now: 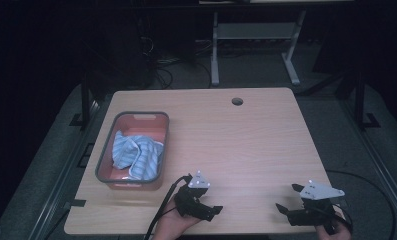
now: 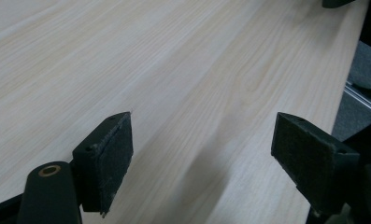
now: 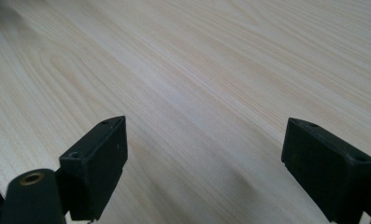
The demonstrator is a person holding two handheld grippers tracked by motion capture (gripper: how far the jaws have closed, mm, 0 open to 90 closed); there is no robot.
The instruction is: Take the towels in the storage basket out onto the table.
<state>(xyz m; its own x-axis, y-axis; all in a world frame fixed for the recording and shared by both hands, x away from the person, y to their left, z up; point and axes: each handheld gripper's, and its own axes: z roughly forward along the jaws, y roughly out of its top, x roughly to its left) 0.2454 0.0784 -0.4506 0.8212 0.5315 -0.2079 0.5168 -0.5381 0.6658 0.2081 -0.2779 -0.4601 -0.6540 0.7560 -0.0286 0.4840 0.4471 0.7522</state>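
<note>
Resting low over the near edge of the table (image 1: 246,145), the left gripper (image 1: 210,210) sits in the person's left hand (image 1: 173,225) with its jaws spread wide and nothing between them; in the left gripper view the left gripper (image 2: 202,154) shows two dark padded jaws well apart over bare pale wood grain, with the table's edge and grey floor at the far right; a black cable (image 1: 161,210) trails from it toward the bottom of the high view. The right gripper (image 1: 287,199) lies near the table's near right corner, held from below by the right hand (image 1: 336,227), its jaws likewise wide apart and gripping nothing; the right gripper view shows the right gripper (image 3: 204,158) over plain wood. The two grippers are well apart from each other. Farther out, at the table's left side, stands a bin (image 1: 158,145) with a grey rim and reddish walls; a blue-and-white striped cloth (image 1: 136,155) lies crumpled inside it. A round hole (image 1: 237,101) sits near the table's far edge; beyond the table, white desk legs (image 1: 215,50) stand on the dark floor.
</note>
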